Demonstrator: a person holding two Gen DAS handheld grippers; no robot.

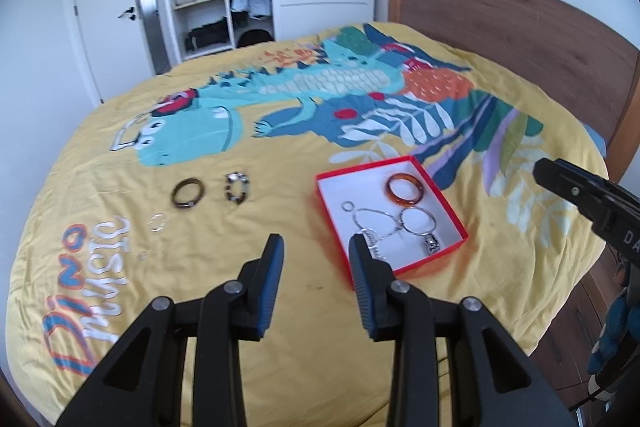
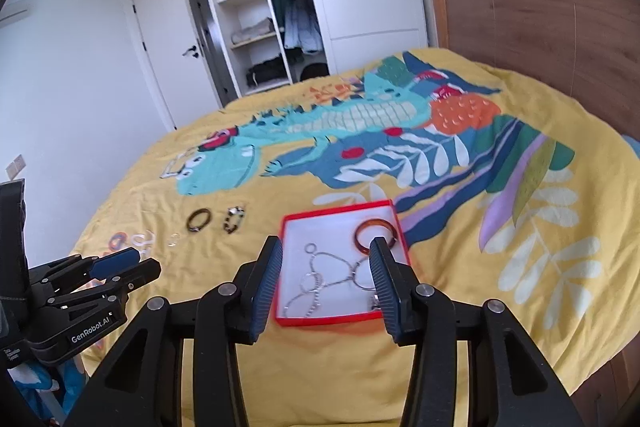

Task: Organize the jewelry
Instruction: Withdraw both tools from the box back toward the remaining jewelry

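Left tool (image 1: 316,255): fingers apart, nothing between them, raised over the bed (image 1: 280,315). Right tool (image 2: 326,267): likewise parted and empty, above the box.

Red box (image 1: 436,191): lidless on the yellow cover; holds an amber bangle (image 1: 404,189), silver chain (image 1: 372,223) and hoops, gathered there, presumably as sorted pieces.

Loose, left of box: dark bracelet (image 1: 187,193), beaded bracelet (image 1: 237,185), clear ring (image 1: 158,223); probably awaiting sorting.

Obscured: chain's near end behind a finger; charm by the hoop too blurred to identify.
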